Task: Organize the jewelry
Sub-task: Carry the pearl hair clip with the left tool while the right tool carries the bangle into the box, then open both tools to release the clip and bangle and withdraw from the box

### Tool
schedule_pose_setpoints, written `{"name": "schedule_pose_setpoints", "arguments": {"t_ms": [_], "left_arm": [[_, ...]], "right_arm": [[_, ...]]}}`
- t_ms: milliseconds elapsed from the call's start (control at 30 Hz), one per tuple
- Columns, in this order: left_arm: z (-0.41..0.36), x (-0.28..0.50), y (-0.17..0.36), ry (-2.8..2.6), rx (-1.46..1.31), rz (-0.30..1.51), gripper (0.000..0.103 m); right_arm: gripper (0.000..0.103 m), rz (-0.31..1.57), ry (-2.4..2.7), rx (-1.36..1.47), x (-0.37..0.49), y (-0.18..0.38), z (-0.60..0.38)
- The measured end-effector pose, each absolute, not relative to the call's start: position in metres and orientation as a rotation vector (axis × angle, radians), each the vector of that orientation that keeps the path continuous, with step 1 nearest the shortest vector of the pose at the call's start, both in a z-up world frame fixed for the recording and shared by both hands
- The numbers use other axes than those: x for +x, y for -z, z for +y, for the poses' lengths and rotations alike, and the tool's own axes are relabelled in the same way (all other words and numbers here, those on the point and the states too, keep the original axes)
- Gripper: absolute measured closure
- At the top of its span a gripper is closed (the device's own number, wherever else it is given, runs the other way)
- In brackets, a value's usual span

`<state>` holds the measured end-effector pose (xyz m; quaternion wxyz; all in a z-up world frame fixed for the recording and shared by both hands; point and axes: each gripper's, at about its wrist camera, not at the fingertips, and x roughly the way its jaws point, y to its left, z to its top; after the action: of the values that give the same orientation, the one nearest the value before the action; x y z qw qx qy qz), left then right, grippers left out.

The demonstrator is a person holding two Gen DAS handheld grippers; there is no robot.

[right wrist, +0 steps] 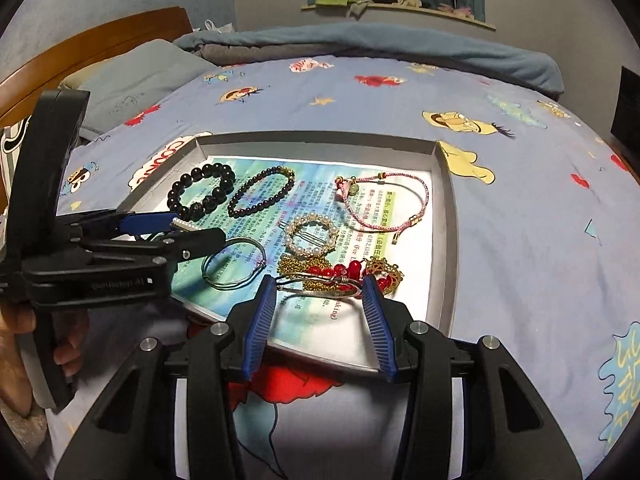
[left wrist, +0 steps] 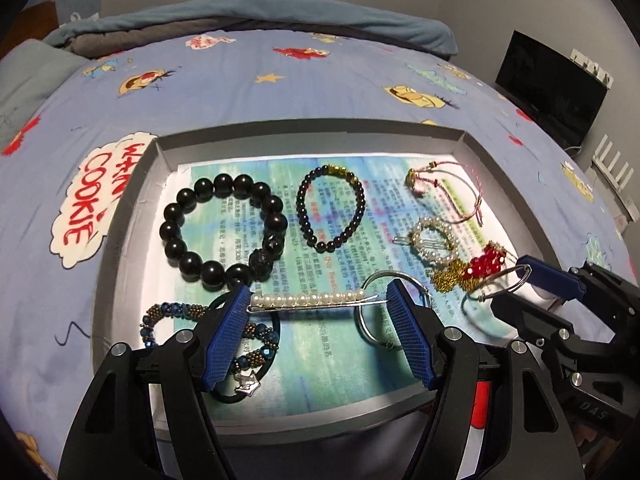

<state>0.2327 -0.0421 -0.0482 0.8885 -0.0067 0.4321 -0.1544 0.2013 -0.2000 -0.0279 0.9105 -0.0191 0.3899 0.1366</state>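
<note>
Grey card forms the shallow rectangular tray (left wrist: 120, 216) on the blue cartoon-print bedsheet (left wrist: 280, 92), lined with a printed paper sheet (left wrist: 320, 344). Inside it, at ten o'clock in the left wrist view, lies the large black bead bracelet (left wrist: 188, 200), at twelve the thin dark bead bracelet (left wrist: 304, 216), at one the pink cord bracelet (right wrist: 416, 188).

Our left gripper (left wrist: 318, 304) grips the pearl-lined silver hair pin (left wrist: 308, 299) end to end, each pad pressing one tip, above the tray's near half. Our right gripper (right wrist: 320, 286) holds a thin silver wire bangle (right wrist: 320, 283) by its two sides, at six o'clock of the tray, beside the red bead and gold chain cluster (right wrist: 340, 270).

We judge both pieces are mid-placement; next we need free paper to set each down without tangling neighbours
</note>
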Motion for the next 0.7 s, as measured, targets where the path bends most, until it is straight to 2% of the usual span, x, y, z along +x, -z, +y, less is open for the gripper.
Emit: {"name": "schedule_pose_setpoints", "arguments": {"t_ms": [433,567,700], "left_arm": [[-0.039,0.230,0.045,0.331,-0.052,0.895,0.025],[-0.039,0.228,0.041,0.335,-0.059,0.893,0.023],[-0.039,0.221,0.034,0.327,-0.059,0.884,0.020]], "right_arm": [[0.056,0.830,-0.279,-0.024,0.203,0.028,-0.204],[0.046,0.820,-0.262,-0.030,0.199,0.025,-0.208],[0.043,0.816,-0.265,-0.012,0.190,0.019,-0.216]]}}
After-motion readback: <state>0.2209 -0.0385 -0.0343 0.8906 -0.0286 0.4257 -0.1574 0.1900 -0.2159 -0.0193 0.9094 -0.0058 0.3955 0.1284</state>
